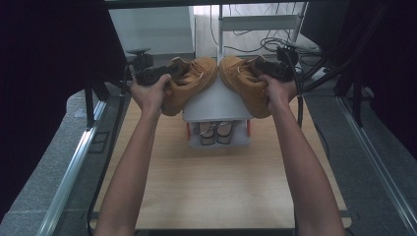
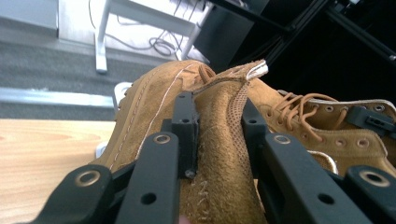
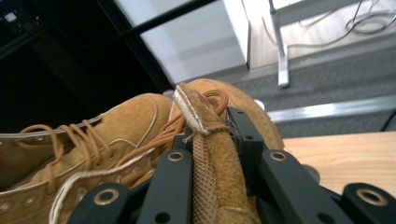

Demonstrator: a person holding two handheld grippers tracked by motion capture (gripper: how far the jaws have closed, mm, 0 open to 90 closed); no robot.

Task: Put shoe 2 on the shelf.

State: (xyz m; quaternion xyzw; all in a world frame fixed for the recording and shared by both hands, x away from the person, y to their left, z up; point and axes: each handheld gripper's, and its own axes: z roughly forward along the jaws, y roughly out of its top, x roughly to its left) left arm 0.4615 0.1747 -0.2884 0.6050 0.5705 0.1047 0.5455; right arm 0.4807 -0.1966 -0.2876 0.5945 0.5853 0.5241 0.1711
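Two tan suede lace-up boots are held up toe to toe over a white box [image 1: 216, 101]. The left boot [image 1: 189, 81] has its collar wall [image 2: 219, 140] clamped by my left gripper [image 1: 173, 74] [image 2: 217, 116], which is shut on it. The right boot [image 1: 243, 81] has its mesh-lined collar edge [image 3: 210, 158] pinched by my right gripper [image 1: 259, 67] [image 3: 209, 135], also shut. The right boot [image 2: 322, 126] appears beyond the left jaws. The left boot [image 3: 84, 140] lies to the left of the right jaws.
The white box stands at the far middle of the wooden table [image 1: 216, 187], and a pair of dark shoes [image 1: 216, 132] sits in its open front. Metal rails [image 1: 74, 167] run along both table sides. A white desk frame [image 1: 255, 22] and cables stand behind.
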